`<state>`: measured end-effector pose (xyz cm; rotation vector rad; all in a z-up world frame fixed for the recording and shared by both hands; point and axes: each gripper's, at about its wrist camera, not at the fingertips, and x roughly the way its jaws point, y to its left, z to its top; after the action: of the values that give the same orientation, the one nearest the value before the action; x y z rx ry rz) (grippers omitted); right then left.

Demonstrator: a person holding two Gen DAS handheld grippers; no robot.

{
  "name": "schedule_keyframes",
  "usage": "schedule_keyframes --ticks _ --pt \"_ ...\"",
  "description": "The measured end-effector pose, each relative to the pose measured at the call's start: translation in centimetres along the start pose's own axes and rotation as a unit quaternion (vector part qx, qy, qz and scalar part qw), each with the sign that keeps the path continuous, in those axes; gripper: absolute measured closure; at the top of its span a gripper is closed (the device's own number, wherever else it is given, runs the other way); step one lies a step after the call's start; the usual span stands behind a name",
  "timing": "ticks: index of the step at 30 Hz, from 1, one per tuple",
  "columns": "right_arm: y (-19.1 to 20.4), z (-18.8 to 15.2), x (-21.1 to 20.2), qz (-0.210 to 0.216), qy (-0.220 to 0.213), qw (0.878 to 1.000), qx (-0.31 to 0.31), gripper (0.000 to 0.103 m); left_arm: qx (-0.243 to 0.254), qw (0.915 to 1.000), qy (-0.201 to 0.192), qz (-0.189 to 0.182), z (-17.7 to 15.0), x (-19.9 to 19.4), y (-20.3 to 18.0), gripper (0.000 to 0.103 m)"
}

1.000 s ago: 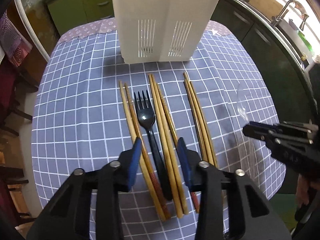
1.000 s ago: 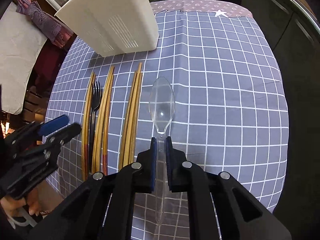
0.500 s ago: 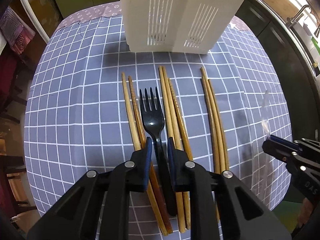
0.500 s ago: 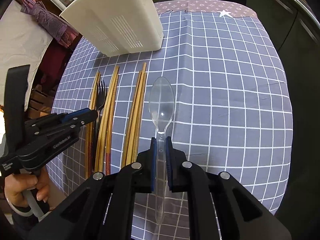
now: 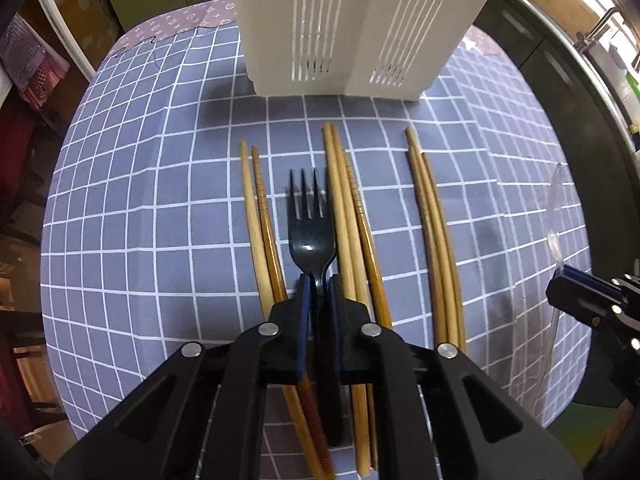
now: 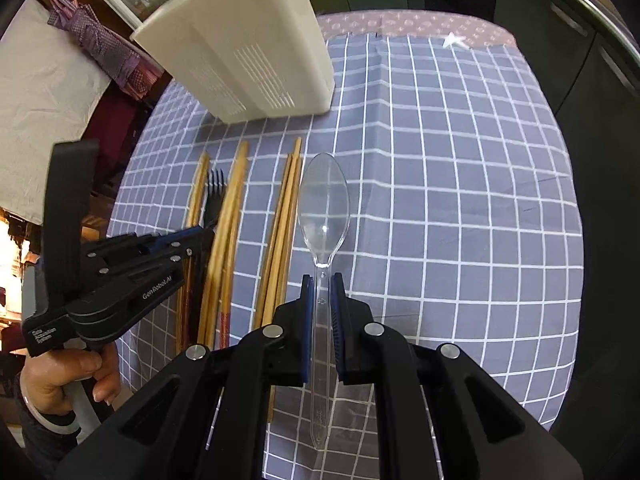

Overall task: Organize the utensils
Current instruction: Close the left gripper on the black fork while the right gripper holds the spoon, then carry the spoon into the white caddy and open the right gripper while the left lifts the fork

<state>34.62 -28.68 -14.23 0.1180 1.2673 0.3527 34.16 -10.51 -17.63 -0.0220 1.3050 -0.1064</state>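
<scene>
Left wrist view: my left gripper (image 5: 319, 280) is clamped on the neck of one black fork (image 5: 311, 232), lying on the checked tablecloth (image 5: 160, 208) among seven wooden chopsticks (image 5: 430, 216): two, three, two. One white utensil holder (image 5: 352, 28) stands beyond.

Right wrist view: my right gripper (image 6: 321, 280) pinches the handle of one clear plastic spoon (image 6: 323, 204), just right of the chopsticks.
</scene>
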Motion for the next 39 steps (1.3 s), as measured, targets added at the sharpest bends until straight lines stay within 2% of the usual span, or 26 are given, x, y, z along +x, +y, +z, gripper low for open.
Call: schedule_keyframes --ticks 7,11,14,18,21,24,27,31,34,39 --pt "1.4 0.9 -5.4 0.024 -0.077 0.997 -0.016 0.093 0.016 0.997 -0.071 -0.027 -0.4 -5.8 0.5 0.094" --pt "2.7 2.7 -9.8 0.043 -0.15 0.987 -0.029 0.093 0.029 0.9911 -0.123 -0.042 -0.4 -10.3 0.1 0.094" --pt "4.0 5.0 -12.5 0.056 -0.207 0.976 -0.037 0.093 0.033 0.9852 -0.161 -0.049 -0.7 -13.6 0.5 0.094" --pt "6.0 9.1 -14.8 0.054 -0.289 0.954 -0.05 0.093 0.033 0.9778 -0.197 -0.062 -1.1 -17.1 1.3 0.094" --pt "7.4 12.7 -14.8 0.031 -0.342 0.938 -0.05 0.093 0.032 0.9722 -0.221 -0.07 -1.1 -19.0 2.0 0.094" --pt "8.0 15.5 -13.7 0.0 -0.375 0.926 -0.051 0.093 0.029 0.9634 -0.255 -0.078 -0.2 -21.1 2.7 0.094" --pt "7.9 17.9 -11.1 -0.017 -0.384 0.922 -0.048 0.093 0.026 0.9541 -0.288 -0.077 1.0 -22.8 3.0 0.094" --pt "7.0 19.1 -7.9 -0.032 -0.377 0.924 -0.054 0.093 0.023 0.9469 -0.31 -0.082 3.5 -23.3 3.1 0.094" --pt "6.2 18.0 -6.5 -0.033 -0.379 0.923 -0.066 0.093 0.025 0.9402 -0.331 -0.076 5.9 -22.7 2.4 0.094" --pt "5.0 14.1 -6.0 -0.027 -0.387 0.917 -0.09 0.093 0.016 0.9287 -0.363 -0.075 9.2 -22.2 1.7 0.094"
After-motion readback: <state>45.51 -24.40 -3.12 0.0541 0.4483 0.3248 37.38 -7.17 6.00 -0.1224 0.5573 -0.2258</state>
